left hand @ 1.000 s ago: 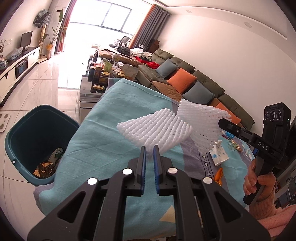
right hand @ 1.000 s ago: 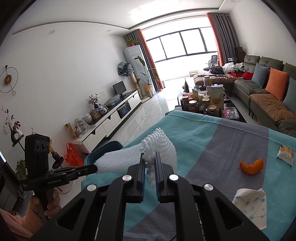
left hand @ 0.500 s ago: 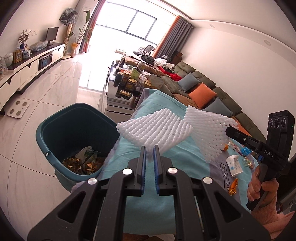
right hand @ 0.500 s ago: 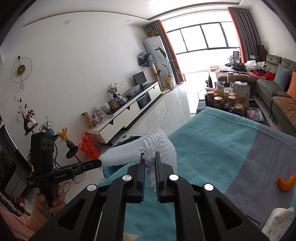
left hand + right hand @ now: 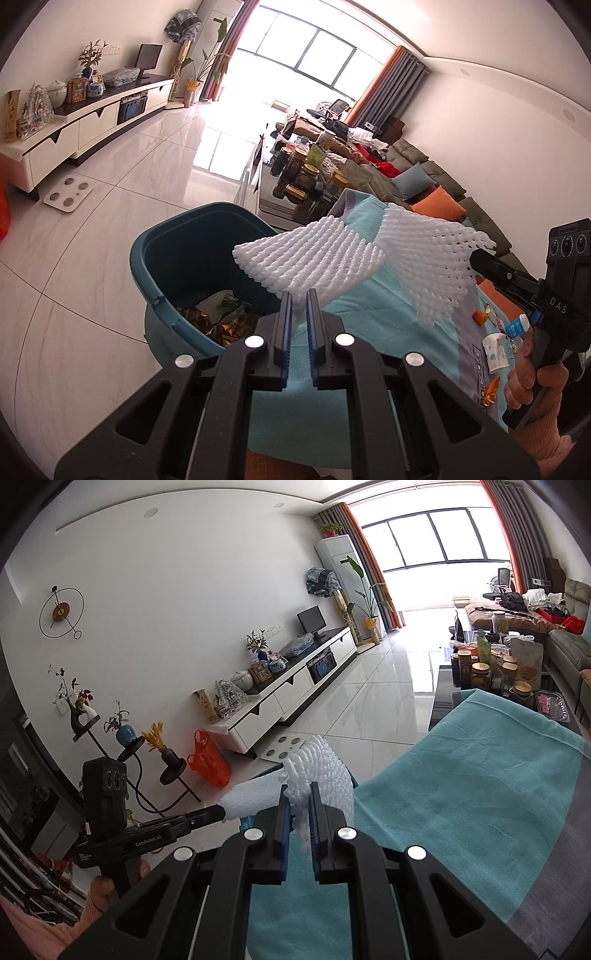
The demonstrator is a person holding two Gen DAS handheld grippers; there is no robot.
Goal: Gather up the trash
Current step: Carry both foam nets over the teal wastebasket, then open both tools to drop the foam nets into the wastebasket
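Left tool [image 5: 299,301]: fingers nearly closed, pinching the near edge of a white foam net sleeve [image 5: 314,258]. The sleeve hangs in the air past the table's edge, partly over the open teal trash bin [image 5: 177,236] that stands on the floor against that edge. Bin holds brown and green scraps at the bottom.

Right tool [image 5: 298,794]: fingers nearly closed on a second foam net sleeve [image 5: 321,771], held above the table's teal cloth [image 5: 461,768] near the same edge, touching or overlapping the first sleeve.

Farther along the table: orange peel [image 5: 480,316], paper cup [image 5: 493,351], small blue-capped bottle [image 5: 518,325].
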